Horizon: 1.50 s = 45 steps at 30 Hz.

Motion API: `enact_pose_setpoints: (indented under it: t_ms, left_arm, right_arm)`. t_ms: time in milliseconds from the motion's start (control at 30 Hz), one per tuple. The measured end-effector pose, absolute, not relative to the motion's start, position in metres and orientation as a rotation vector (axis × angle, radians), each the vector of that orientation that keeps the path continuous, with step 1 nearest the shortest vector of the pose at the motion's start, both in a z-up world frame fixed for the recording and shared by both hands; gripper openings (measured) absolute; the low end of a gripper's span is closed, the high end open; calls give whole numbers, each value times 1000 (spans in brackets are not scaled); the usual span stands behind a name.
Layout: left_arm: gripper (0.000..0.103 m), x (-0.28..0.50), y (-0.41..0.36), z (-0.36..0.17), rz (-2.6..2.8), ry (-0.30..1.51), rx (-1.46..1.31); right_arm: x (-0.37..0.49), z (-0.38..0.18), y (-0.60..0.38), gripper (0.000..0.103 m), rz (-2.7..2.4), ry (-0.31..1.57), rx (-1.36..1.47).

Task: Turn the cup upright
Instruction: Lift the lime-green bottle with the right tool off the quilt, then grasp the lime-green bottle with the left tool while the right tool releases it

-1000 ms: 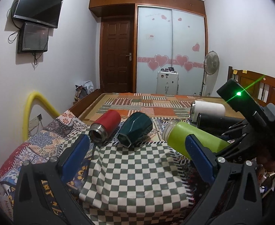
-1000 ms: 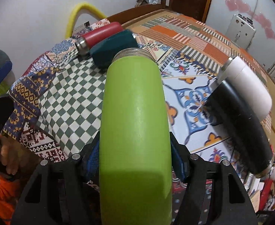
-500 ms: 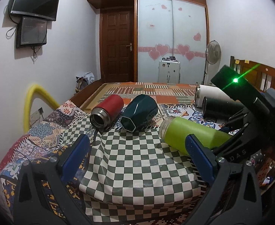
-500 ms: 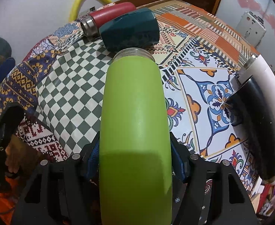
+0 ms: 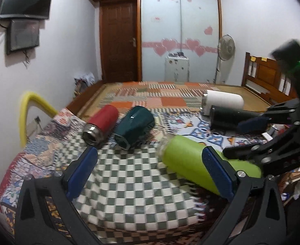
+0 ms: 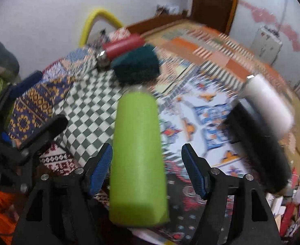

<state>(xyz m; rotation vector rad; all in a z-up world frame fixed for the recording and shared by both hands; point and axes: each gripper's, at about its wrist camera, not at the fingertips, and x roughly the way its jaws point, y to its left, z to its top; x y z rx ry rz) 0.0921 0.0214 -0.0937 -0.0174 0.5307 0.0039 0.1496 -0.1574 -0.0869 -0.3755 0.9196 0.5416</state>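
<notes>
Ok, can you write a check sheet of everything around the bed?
Surface: green-and-white checked cloth over patterned bedspread.
Job's things: lime-green cylindrical cup lying on its side, not upright.
Clutter: red steel-rimmed flask, dark teal faceted cup, white bottle, black bottle, all lying down.
Grippers: left gripper open, empty; right gripper open around that cup.
Cables: wires below wall screens.
Surroundings: wooden door, standing fan.
</notes>
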Motion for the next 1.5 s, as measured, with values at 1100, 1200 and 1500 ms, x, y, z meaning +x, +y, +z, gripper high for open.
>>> enact_pose_setpoints:
  t_ms: [1100, 1200, 1500]
  left_arm:
    - [74, 193, -54, -134, -208, 951, 62]
    - [69, 191, -48, -132, -234, 973, 101]
    - [73, 217, -49, -138, -251, 1122, 126]
  right_arm:
    - [93, -68, -287, 74, 350, 529, -97]
    - [89, -67, -281, 74, 367, 509, -90]
    - [87, -68, -269, 81, 386, 484, -79]
